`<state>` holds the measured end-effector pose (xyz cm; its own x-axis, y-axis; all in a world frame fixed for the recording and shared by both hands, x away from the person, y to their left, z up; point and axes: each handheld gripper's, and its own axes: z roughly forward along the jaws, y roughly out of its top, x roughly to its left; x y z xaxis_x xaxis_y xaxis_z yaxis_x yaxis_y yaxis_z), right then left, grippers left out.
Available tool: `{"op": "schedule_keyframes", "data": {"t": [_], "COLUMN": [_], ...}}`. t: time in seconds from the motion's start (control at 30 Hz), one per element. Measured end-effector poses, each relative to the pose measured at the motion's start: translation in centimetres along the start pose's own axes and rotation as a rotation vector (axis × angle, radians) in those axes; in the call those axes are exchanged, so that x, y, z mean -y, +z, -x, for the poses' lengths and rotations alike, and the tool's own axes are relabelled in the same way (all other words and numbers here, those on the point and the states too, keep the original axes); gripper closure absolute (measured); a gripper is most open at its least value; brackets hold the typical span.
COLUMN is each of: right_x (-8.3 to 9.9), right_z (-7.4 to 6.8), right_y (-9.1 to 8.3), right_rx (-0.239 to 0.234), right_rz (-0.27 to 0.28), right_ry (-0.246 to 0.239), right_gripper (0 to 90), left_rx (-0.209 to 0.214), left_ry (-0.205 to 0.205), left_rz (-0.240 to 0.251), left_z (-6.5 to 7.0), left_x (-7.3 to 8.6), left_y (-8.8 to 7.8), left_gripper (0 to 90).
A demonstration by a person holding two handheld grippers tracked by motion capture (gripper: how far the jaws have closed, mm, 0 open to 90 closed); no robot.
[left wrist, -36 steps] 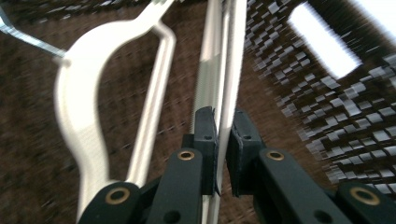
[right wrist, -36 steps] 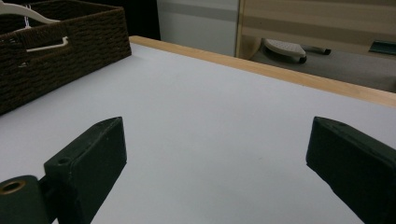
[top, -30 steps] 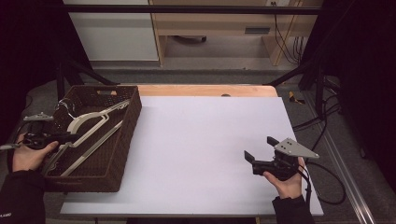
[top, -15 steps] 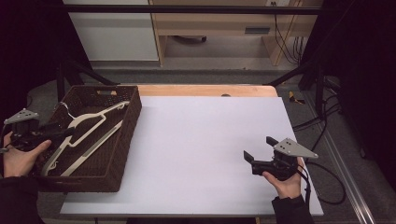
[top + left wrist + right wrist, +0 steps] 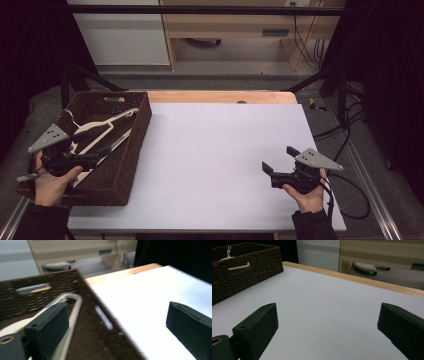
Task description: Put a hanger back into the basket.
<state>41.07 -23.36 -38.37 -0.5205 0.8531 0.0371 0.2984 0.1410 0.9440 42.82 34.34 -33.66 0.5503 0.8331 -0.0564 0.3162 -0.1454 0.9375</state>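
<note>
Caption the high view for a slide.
Left tool open over a wicker basket of cream clothes hangers; right tool open above the white table.

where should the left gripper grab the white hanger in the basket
Probably the hanger's long straight bar, from above: it lies flat in the wicker basket, whose walls block a sideways approach. The left gripper, jaws just opened with nothing between them, sits nearest that bar.
</note>
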Motion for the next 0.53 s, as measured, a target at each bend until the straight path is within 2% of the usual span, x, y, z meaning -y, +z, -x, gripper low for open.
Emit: {"op": "schedule_keyframes", "data": {"t": [0.07, 0.17, 0.23, 0.37, 0.47, 0.53], "right_x": [0.0, 0.1, 0.1, 0.2, 0.3, 0.4], "right_z": [0.1, 0.3, 0.4, 0.6, 0.9, 1.1], "right_y": [-0.1, -0.3, -0.4, -0.7, -1.0, -1.1], "right_rx": [-0.006, -0.015, -0.024, -0.035, -0.043, -0.038], "right_rz": [0.007, 0.017, 0.021, 0.029, 0.03, 0.03], "right_ry": [0.004, 0.015, 0.023, 0.022, 0.029, 0.033], "right_gripper": [3.6, 3.9, 3.9, 4.0, 4.0, 4.1], "left_rx": [0.023, 0.032, 0.053, 0.039, 0.046, 0.052], "left_ry": [-0.003, 0.03, 0.026, 0.05, 0.025, 0.025], "left_rz": [0.004, -0.005, 0.006, 0.0, 0.015, 0.006], "left_z": [1.0, 2.2, 2.8, 3.3, 3.3, 3.3], "left_x": [0.5, 1.1, 1.5, 2.3, 2.8, 3.0], "left_y": [0.4, 0.9, 1.3, 1.9, 2.0, 2.0], "left_gripper": [3.4, 3.0, 3.1, 3.5, 3.8, 4.1]}}
